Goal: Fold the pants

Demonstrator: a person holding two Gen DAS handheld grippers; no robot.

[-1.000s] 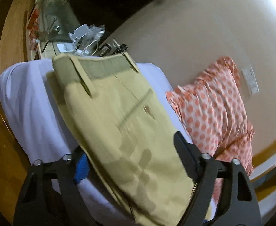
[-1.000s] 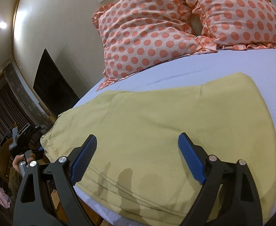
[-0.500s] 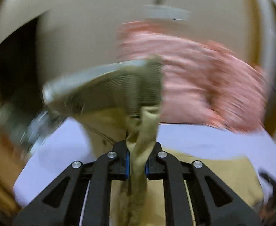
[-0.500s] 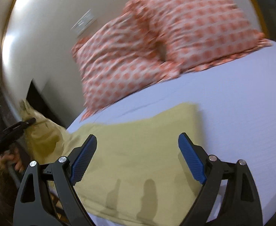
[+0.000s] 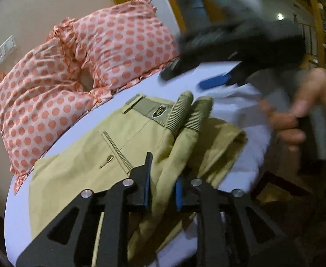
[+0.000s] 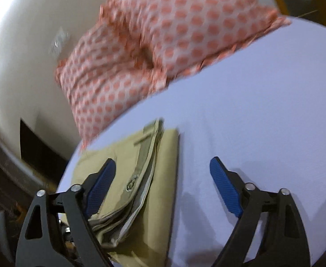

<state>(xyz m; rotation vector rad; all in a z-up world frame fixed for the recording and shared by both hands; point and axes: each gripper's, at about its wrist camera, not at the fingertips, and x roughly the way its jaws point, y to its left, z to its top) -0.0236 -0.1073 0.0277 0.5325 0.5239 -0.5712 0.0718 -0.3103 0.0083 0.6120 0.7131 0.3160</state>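
Khaki pants (image 5: 91, 166) lie folded over on the white bed sheet (image 5: 20, 218), waistband laid across the lower layer. My left gripper (image 5: 161, 187) is shut on a bunch of the pants' waistband fabric, which sticks out past the fingers. In the right wrist view the folded pants (image 6: 140, 178) lie at the lower left with stacked layers showing at the near edge. My right gripper (image 6: 163, 184) is open and empty above the sheet, its left finger (image 6: 100, 182) over the pants. It shows blurred in the left wrist view (image 5: 214, 81), held by a hand.
Two pink polka-dot pillows (image 5: 78, 66) rest against the cream wall at the bed's head, also in the right wrist view (image 6: 163, 44). A wall socket plate (image 5: 2, 51) sits above them. The bed edge runs close on the left (image 6: 69, 173).
My left gripper closed on the waistband and carried it over onto the legs, folding the pants. My right gripper stayed open and swung toward the right, over the sheet.
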